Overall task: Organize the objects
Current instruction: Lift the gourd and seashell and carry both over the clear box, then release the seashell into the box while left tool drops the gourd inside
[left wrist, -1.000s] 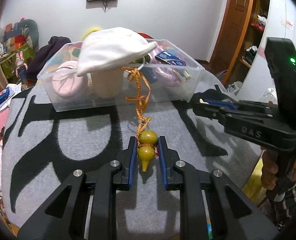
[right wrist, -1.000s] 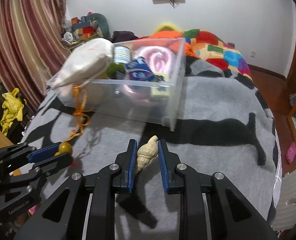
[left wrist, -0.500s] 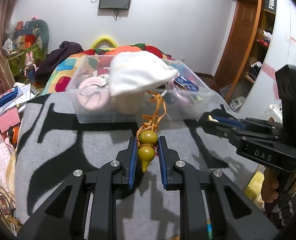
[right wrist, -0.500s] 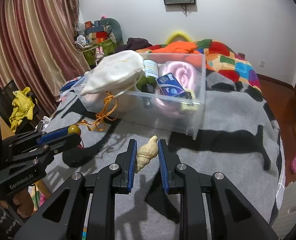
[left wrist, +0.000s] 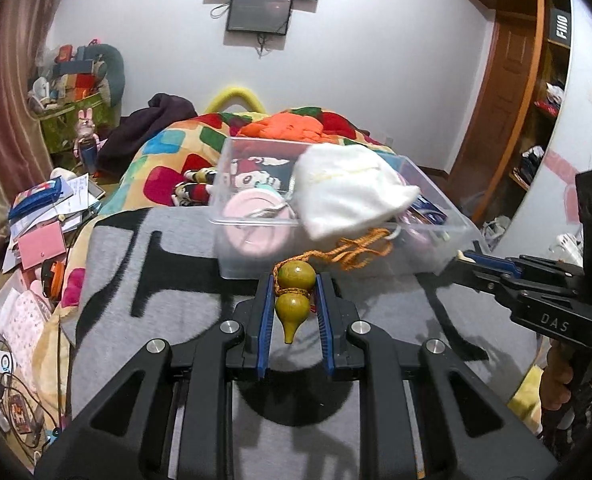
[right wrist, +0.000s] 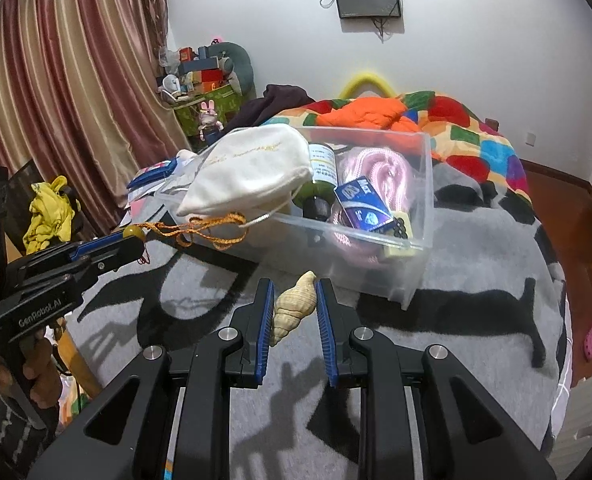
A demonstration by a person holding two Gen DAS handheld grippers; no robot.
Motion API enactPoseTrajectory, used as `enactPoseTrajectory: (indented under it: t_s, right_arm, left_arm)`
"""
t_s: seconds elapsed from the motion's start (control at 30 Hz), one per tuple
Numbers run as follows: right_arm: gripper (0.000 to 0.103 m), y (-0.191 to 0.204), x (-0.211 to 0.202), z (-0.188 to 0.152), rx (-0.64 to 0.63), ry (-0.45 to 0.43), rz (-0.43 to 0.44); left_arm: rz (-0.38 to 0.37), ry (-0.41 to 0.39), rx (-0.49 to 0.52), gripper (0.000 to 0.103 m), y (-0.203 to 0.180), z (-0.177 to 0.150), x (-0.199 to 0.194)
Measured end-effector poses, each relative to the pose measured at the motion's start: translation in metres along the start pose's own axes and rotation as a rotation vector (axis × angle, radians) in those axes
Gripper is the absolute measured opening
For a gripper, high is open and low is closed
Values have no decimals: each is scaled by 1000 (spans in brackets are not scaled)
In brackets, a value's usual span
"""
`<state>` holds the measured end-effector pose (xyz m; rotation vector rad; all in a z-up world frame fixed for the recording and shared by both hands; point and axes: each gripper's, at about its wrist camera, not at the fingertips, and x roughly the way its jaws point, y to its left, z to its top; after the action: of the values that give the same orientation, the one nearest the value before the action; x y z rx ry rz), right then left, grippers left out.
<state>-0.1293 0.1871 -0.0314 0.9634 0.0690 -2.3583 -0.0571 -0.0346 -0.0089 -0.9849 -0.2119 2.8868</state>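
Note:
My left gripper (left wrist: 294, 286) is shut on a green gourd charm (left wrist: 294, 298), held above the grey blanket. Its orange cord (left wrist: 352, 250) trails up to a white drawstring pouch (left wrist: 348, 194) lying over the near rim of the clear plastic bin (left wrist: 256, 222). In the right wrist view my right gripper (right wrist: 294, 292) is shut on a beige spiral seashell (right wrist: 290, 310), just in front of the bin (right wrist: 416, 208). The left gripper (right wrist: 108, 246) shows there at the left with the gourd in its tips; the right gripper (left wrist: 472, 260) shows at the right of the left wrist view.
The bin holds a pink round case (left wrist: 252, 224), a green bottle (right wrist: 320, 184), pink rope (right wrist: 376, 164) and a blue packet (right wrist: 362, 204). A colourful quilt (right wrist: 468, 136) lies behind it on the grey blanket (right wrist: 476, 264). Papers and clutter (left wrist: 44, 216) cover the left side; a hand (right wrist: 36, 364) grips the left handle.
Both grippers have risen, so the bin now sits lower and farther off in both views. The gourd's cord has gone from hanging down to stretching sideways toward the pouch. Both grips are unchanged.

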Motion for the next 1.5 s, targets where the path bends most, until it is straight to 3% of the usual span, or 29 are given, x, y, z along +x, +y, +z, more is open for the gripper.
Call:
enactPoseTrajectory:
  t_s: [0.37, 0.63, 1.5]
  right_arm:
    - [19, -5, 0, 19, 3, -40, -3]
    - [19, -13, 6, 34, 26, -65, -43]
    - [18, -16, 59, 53, 36, -5, -8]
  left_arm:
    - [30, -42, 13, 20, 7, 24, 4]
    - [18, -25, -1, 20, 16, 43, 25]
    - [48, 33, 21, 20, 18, 56, 70]
